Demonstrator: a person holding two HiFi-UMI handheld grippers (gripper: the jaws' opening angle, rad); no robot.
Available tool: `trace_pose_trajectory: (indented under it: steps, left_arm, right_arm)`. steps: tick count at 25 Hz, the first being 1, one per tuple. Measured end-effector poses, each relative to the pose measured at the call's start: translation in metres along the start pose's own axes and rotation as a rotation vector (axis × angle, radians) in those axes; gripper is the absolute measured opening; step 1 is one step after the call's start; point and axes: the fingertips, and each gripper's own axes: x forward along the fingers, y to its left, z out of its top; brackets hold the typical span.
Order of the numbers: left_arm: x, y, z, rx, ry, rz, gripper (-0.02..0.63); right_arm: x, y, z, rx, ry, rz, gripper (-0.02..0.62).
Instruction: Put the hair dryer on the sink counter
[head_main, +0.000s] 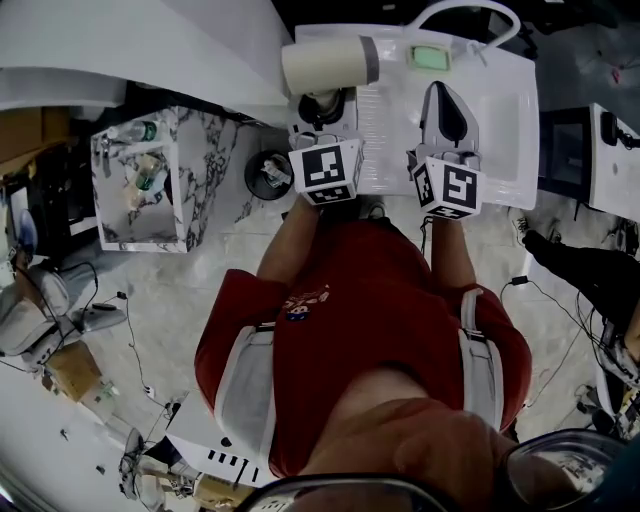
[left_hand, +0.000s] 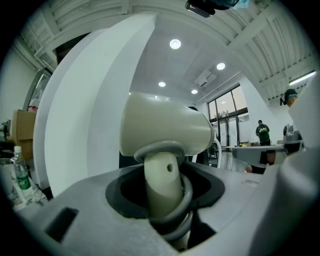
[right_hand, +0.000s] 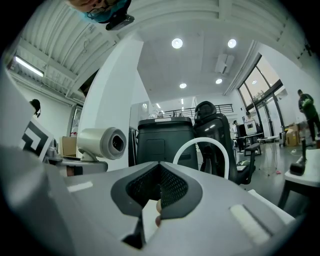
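**Head view.** The left gripper (head_main: 322, 118) holds the dryer (head_main: 328, 65) by its handle. The barrel lies crosswise at 12 o'clock of the gripper, over the left end of the counter (head_main: 500, 150). Whether it touches the counter can't be told. The right gripper (head_main: 446, 95) hangs over the basin at 1 o'clock, its jaws drawn to a point with nothing in them. The step looks like the final carry. The next move likely calls for lowering the dryer onto the flat ribbed part beside the basin until it rests steadily, then opening the jaws. The counter is white, smooth and rectangular. A green soap (head_main: 432, 57) and a thin white arched faucet (head_main: 470, 12) sit at its far edge.

**Left gripper view.** The jaws are clamped on the round, slightly tapered handle, which has a small hole in it. The dryer is matte cream plastic with a fat barrel, and a grey loop (left_hand: 187, 200) circles the handle low down. A round handle may roll once let go.

**Right gripper view.** The mesh-faced pads meet. A pale bit shows low in the gap, and I can't tell what it is. The dryer (right_hand: 102, 142) stands at 9 o'clock, with a grey band round its mouth.
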Motion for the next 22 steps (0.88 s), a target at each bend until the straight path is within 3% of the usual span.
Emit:
trace_pose_trajectory:
  steps: [22]
  left_arm:
    - [0.069,0.026,-0.087,-0.05,0.212,-0.029,0.193]
  right_arm:
    - [0.028,-0.007,-0.038,-0.019,0.112,-0.069,0.0]
